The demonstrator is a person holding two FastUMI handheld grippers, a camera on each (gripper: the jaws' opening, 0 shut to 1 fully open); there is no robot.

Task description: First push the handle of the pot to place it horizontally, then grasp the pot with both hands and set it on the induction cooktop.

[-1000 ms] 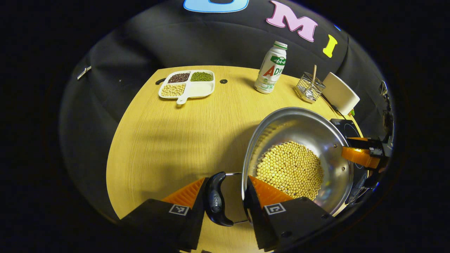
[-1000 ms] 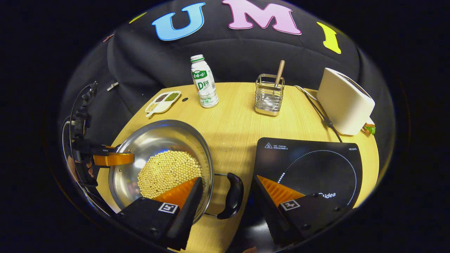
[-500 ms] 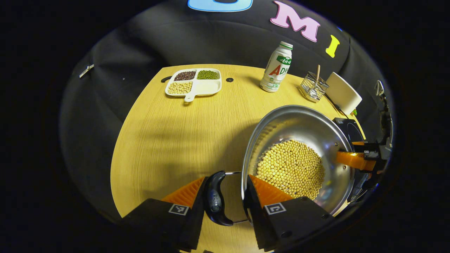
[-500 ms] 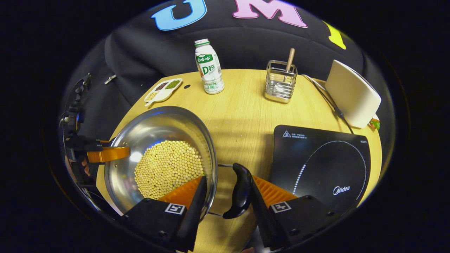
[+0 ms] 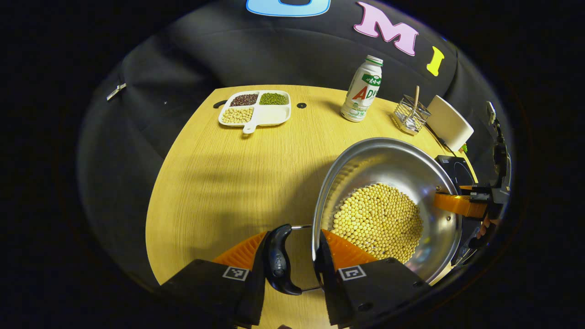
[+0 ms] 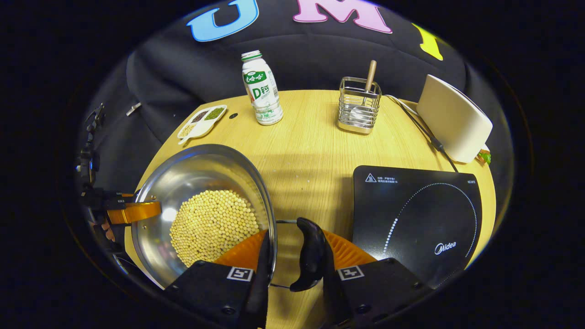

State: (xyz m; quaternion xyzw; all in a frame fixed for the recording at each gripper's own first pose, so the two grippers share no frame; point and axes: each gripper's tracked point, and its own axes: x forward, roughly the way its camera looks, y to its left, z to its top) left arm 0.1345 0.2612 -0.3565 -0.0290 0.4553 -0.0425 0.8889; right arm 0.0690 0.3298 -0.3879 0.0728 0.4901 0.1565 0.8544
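Two claw-mounted fisheyes, close at opposite sides of the pot [image 5: 388, 205], facing inward, sharing table [image 6: 311, 151] and far wall

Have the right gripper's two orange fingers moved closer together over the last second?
Yes. In the right gripper view the right gripper has closed: its outer finger, earlier over the induction cooktop, now presses the pot handle.

You have one steel pot [image 6: 201, 183] of soybeans at lower left, two black handles [image 6: 311, 253], one cooktop [image 6: 416, 219] lower right, one bottle [image 6: 258, 89] top centre, one wire caddy [image 6: 358, 107], one toaster [image 6: 452, 119] upper right, one four-part dish [image 5: 256, 107], two grippers [image 6: 292, 260] [image 5: 290, 262].
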